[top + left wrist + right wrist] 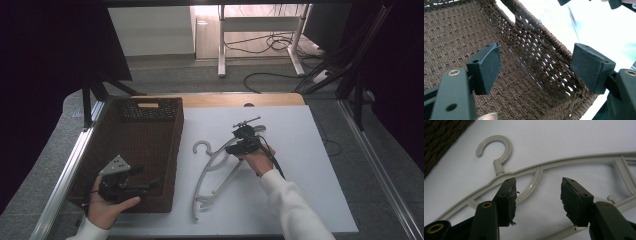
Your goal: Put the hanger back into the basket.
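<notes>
A pale grey plastic hanger (215, 175) lies flat on the white table, hook (201, 146) pointing to the far side. My right gripper (234, 148) hovers just above the hanger's upper arm near the hook, jaws open; in the right gripper view the hanger (554, 165) runs behind the open gripper (537, 197). A dark brown woven basket (135, 150) stands at the left. My left gripper (147, 187) is held inside the basket's near right corner, jaws open and holding nothing; the left gripper view has the open gripper (535, 67) facing the basket wall (541, 50).
The white table surface (295, 165) stretches right of the hanger, with a wooden strip (235, 99) at its far edge. Metal rails (65, 175) run along both sides. Cables and desk legs (260, 45) are on the floor beyond.
</notes>
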Demonstrator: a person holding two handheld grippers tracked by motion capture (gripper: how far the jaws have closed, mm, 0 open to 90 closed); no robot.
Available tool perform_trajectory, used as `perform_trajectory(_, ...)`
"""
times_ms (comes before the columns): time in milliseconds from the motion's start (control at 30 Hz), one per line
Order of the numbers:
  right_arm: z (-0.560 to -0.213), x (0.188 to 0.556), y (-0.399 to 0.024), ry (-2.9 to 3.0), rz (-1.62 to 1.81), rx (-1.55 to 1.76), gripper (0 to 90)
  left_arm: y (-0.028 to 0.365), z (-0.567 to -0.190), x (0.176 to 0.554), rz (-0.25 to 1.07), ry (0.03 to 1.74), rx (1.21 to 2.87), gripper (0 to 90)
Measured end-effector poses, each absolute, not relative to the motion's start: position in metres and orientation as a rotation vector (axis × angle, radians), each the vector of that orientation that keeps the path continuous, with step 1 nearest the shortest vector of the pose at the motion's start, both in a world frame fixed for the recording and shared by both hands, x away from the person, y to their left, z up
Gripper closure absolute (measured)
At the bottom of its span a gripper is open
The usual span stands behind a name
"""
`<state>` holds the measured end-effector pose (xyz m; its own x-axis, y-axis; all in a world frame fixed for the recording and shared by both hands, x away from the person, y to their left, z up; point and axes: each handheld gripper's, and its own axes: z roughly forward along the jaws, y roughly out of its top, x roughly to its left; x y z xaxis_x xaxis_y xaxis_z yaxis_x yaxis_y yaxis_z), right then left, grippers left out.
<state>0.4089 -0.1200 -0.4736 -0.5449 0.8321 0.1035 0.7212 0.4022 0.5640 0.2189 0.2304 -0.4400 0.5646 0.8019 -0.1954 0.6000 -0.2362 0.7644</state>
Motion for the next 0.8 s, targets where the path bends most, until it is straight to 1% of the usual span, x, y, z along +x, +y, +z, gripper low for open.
perform_trajectory(467,-0.498,0.422,-0.103,2.426,0.765,1.514,54.4,0.228,-0.44,0.217,0.298,1.114,1.95,24.0)
perform_trajectory(733,-0.507,0.424,-0.09,2.414,0.643,1.521,59.7,0.228,-0.441,0.218,0.29,1.111,1.952,24.1)
perform_trajectory(800,-0.507,0.423,-0.087,2.397,0.627,1.538,63.5,0.229,-0.442,0.218,0.288,1.111,1.959,24.2)
